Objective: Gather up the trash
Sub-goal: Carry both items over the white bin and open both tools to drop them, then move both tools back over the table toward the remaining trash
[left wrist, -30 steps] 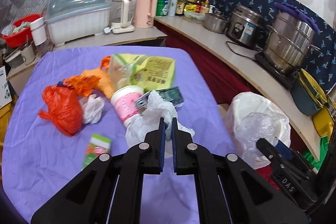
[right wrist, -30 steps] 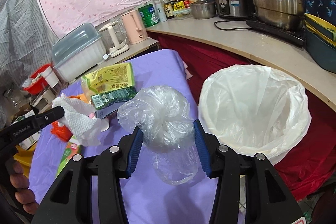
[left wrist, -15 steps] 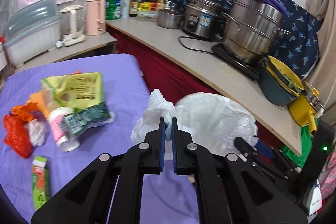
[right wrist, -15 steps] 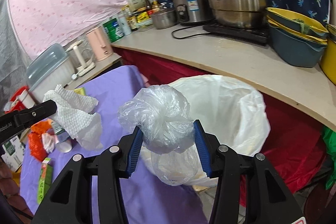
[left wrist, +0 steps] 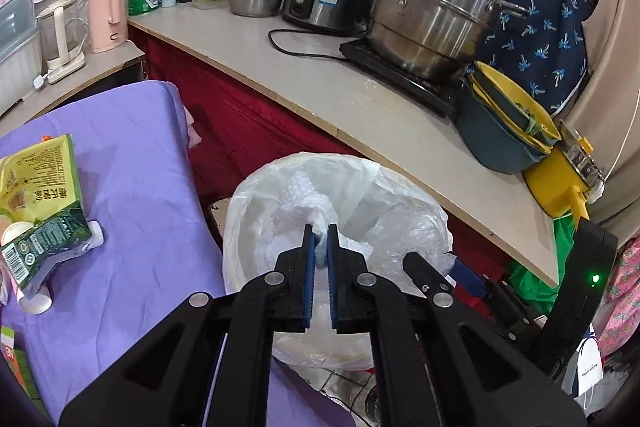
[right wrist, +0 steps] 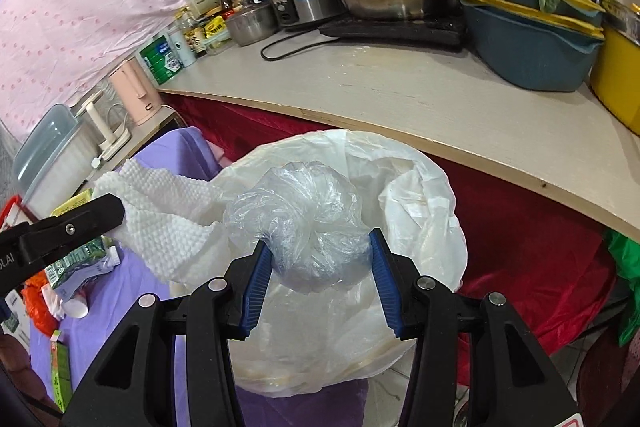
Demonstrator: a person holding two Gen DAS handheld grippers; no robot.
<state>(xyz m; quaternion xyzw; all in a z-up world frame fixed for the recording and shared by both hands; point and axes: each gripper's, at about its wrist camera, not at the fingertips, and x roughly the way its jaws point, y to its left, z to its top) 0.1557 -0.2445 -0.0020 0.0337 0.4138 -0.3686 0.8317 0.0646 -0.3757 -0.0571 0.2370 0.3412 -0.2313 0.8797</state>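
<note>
1. White paper towel (left wrist: 308, 203) is pinched in the left gripper (left wrist: 320, 233), whose blue pads are clenched on a thin fold of it; the towel hangs over the mouth of the trash bin (left wrist: 248, 195), which is lined with a white bag.
2. Both grippers point down at a slant toward the bin, side by side, the left one near the bin's left rim.
3. The right gripper (right wrist: 316, 247) is grasping a crumpled ball of clear plastic bag (right wrist: 300, 211), with the pads pressing on both its sides. The ball is above the bin opening, just beside the towel.
4. The bin stands in a narrow gap: on the left the purple-covered table (left wrist: 132, 147), and behind it the edge of the counter (left wrist: 360, 115) with a red cloth (left wrist: 240, 123) hanging below.
5. The bin's mouth is wide and open under both pieces of trash.
6. More trash lies on the table: a yellow-green packet (left wrist: 36, 171), a dark green packet (left wrist: 44, 247) and a small white cup (left wrist: 36, 303) on its side.
7. The counter carries a steel steamer pot (left wrist: 436, 11) and a blue basin (left wrist: 500, 143) near its edge.
</note>
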